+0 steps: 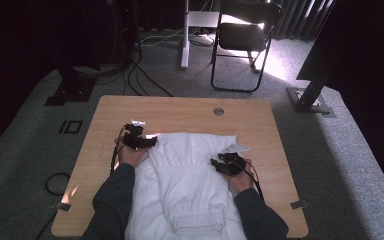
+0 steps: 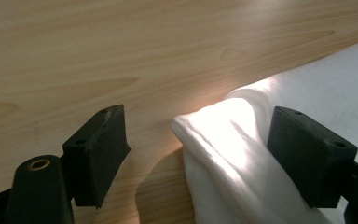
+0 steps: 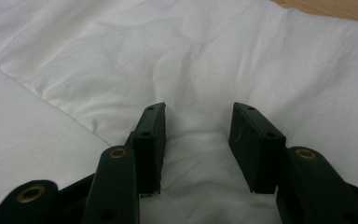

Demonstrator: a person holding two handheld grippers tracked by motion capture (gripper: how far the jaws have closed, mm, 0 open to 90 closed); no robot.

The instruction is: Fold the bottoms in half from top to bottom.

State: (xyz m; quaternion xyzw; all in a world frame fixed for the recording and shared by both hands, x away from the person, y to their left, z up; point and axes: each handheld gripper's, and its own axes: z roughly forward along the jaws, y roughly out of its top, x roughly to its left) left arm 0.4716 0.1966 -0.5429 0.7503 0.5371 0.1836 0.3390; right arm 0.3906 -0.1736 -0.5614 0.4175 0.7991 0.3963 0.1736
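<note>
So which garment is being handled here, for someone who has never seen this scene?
On the wooden table, look between the person's two hands. The white garment lies flat there, its ribbed hem towards the near edge. It is the one piece of cloth on the table, bright white against the pale wood.

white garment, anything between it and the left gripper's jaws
Nothing visible. The left gripper stands open with the folded edge of the white garment between its jaws, on the bare table.
</note>
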